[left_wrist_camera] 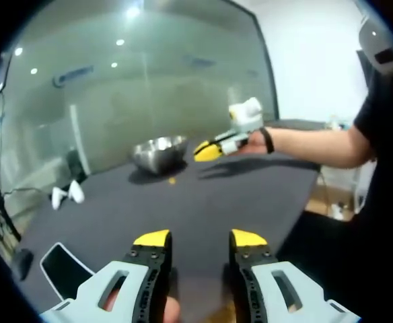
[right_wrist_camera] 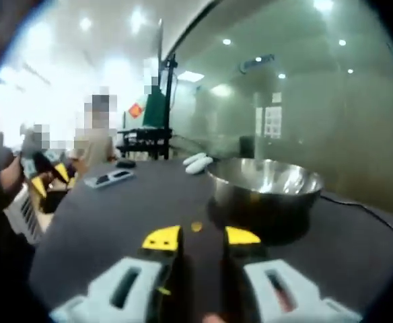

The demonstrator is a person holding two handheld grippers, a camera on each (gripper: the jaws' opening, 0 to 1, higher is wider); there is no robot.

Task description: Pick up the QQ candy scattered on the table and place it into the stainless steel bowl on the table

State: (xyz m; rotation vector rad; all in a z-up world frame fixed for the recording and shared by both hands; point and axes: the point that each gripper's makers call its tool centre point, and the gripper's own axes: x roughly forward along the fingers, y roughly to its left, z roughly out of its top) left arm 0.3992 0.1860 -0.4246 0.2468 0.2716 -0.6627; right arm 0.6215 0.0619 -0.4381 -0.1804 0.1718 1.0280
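Steel bowl (right_wrist_camera: 265,183) | orange candy (right_wrist_camera: 196,227) beside | phone (right_wrist_camera: 109,178) | white controllers (right_wrist_camera: 198,162)

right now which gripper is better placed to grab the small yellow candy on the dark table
Right. The right gripper is open just short of the small yellow candy, beside the stainless steel bowl. The left gripper sits far back across the dark table.
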